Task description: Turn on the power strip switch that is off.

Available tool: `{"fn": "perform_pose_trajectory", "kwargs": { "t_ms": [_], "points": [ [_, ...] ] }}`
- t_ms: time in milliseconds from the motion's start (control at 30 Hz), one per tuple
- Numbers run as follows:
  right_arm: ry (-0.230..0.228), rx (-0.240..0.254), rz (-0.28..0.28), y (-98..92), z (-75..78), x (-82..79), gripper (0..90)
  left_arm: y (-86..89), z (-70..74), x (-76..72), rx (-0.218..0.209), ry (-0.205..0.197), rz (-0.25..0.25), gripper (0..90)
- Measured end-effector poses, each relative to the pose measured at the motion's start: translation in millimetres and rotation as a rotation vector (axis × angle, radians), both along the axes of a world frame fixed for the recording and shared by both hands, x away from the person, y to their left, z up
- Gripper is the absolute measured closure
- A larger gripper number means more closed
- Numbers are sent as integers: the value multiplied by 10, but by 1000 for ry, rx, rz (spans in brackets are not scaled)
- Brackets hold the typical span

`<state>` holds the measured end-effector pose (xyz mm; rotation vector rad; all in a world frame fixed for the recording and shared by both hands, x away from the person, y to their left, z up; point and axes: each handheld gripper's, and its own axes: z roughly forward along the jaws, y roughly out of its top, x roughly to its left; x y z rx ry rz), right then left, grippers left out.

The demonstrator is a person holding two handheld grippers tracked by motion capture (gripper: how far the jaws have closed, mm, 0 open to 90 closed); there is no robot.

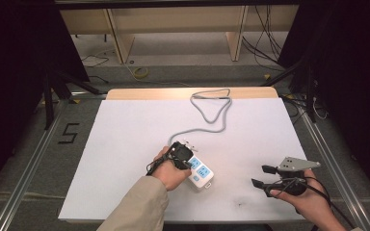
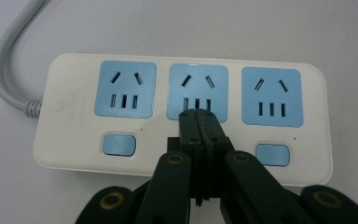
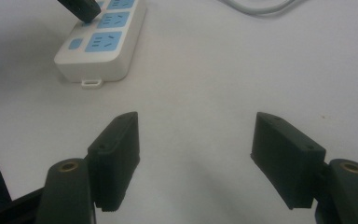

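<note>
White power strip (image 2: 182, 116) with three blue sockets and a blue switch under each outer socket, lying flat on the white desk (image 1: 125, 144), near its front edge and left of centre. The grey cord (image 1: 211, 113) runs from the strip's far end toward the back of the desk, where it loops.

Left gripper (image 2: 198, 114): fingers pressed together, nothing between them, tips resting on or just above the lower slots of the middle socket. The middle switch, if one exists, lies under the fingers and is hidden. Right gripper (image 3: 196, 154): fingers spread wide, empty, held low over bare desk well apart from the strip, to its right.

Risks, as judged from this pose. The closed tips sit over the socket slots, not over a switch; a press from here would likely land on the socket face and do nothing, or slide off the smooth plastic. A push off-centre could shove or pivot the light strip across the desk, since the right gripper does not brace it. The cord's loop could drag if the strip shifts.

Hard to make out: whether the tips touch the strip; the switch positions; the small red marks near the switches, which may be indicator lamps; the far end of the cord, blocked by the left hand (image 1: 171, 171) in the high view.
</note>
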<state>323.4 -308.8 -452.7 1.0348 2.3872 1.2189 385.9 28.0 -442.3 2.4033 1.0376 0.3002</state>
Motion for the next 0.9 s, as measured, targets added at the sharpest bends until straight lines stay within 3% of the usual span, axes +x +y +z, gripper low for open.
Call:
{"fn": "perform_pose_trajectory", "kwargs": {
  "t_ms": [400,700,767,900],
  "points": [
    [0,3,-1,-4,0,1,326,19,5,-1,-14,5,5,896],
    [-1,6,-3,-5,2,0,326,77,70,-21,-53,-26,9,891],
    [-2,6,-3,-6,3,1,325,84,83,-27,-64,-33,20,842],
    [-3,8,-5,-6,3,1,326,100,102,-37,-72,-52,24,829]
  ]
}}
